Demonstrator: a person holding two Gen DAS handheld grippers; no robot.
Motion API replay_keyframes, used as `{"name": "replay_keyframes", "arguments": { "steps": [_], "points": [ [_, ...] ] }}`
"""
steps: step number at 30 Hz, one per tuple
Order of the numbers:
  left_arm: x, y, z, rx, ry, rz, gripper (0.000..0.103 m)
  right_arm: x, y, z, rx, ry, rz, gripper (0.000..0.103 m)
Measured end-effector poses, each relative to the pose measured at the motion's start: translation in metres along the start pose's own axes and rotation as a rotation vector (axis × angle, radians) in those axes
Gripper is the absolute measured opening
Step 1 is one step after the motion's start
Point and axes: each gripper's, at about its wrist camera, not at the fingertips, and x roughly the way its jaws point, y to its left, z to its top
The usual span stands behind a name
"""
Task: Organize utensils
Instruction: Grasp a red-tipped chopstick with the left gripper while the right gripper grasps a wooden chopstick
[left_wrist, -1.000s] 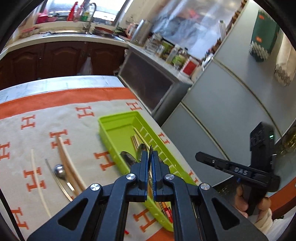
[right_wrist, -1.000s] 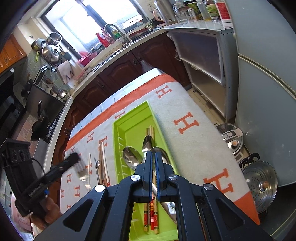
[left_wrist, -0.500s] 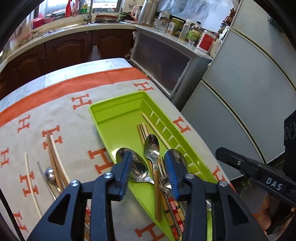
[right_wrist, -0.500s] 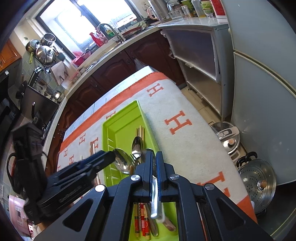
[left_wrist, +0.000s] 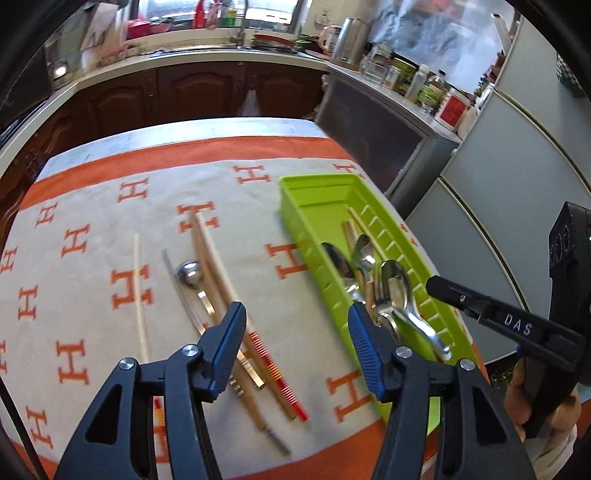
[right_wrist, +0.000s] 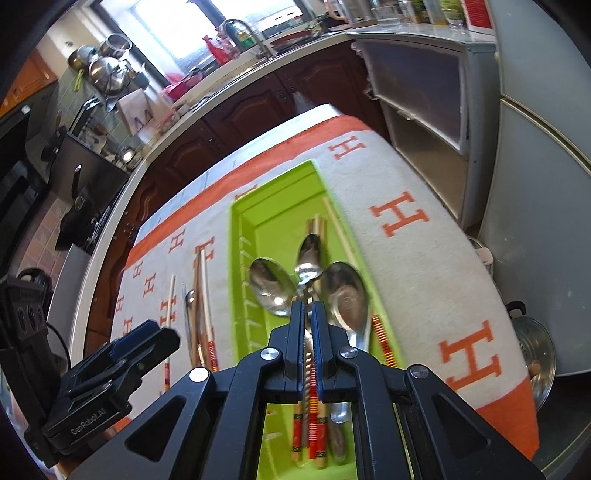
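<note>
**Listener:** So, what is in front of you now?

**Operator:** I look down on a cloth-covered table (left_wrist: 92, 206). At its right side lies a green tray (left_wrist: 314, 195) that already holds spoons (left_wrist: 397, 284) and chopsticks. The loose utensils (left_wrist: 207, 280) lie on the cloth left of the tray: a small spoon, several chopsticks and what looks like a fork.

**Listener:** And your tongs?

**Operator:** My left gripper (left_wrist: 295, 332) has just been opening. Its jaws stand apart with nothing between them, and one finger is above the loose pile while the other is at the tray's near wall. My right gripper (right_wrist: 309, 314) is clenched above the tray; I cannot tell whether it pinches anything.

**Listener:** What could go wrong?

**Operator:** I judge three risks. The loose pieces overlap, so closing on one could drag or flick its neighbours toward the table edge. The thin chopsticks lie flat on soft cloth, so the pads may pinch the fabric instead. And my right-side finger is close to the tray wall, so it could nudge the tray.
</note>
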Motion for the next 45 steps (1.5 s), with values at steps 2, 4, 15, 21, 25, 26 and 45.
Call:
{"name": "replay_keyframes", "arguments": {
  "steps": [2,4,15,21,25,26,45],
  "points": [
    [-0.008,0.014,-0.006,-0.020,-0.003,0.030,0.056,0.000,0.010,-0.001,-0.023,0.003,0.010,0.005],
    [-0.015,0.031,-0.012,-0.050,0.005,0.063,0.057,0.000,0.021,-0.003,-0.048,0.009,0.022,0.005],
    [-0.006,0.101,-0.030,-0.188,0.089,0.184,0.057,0.007,0.098,-0.005,-0.207,0.106,0.139,0.005],
    [0.024,0.105,-0.030,-0.182,0.183,0.201,0.057,0.043,0.136,0.001,-0.262,0.220,0.127,0.005],
    [0.039,0.103,-0.030,-0.158,0.220,0.231,0.055,0.069,0.147,0.004,-0.260,0.290,0.148,0.005],
    [0.041,0.102,-0.030,-0.152,0.227,0.237,0.055,0.077,0.149,0.004,-0.256,0.310,0.157,0.005],
    [0.027,0.126,-0.030,-0.260,0.198,0.186,0.003,0.162,0.174,0.003,-0.258,0.448,0.044,0.013]
  ]
}}
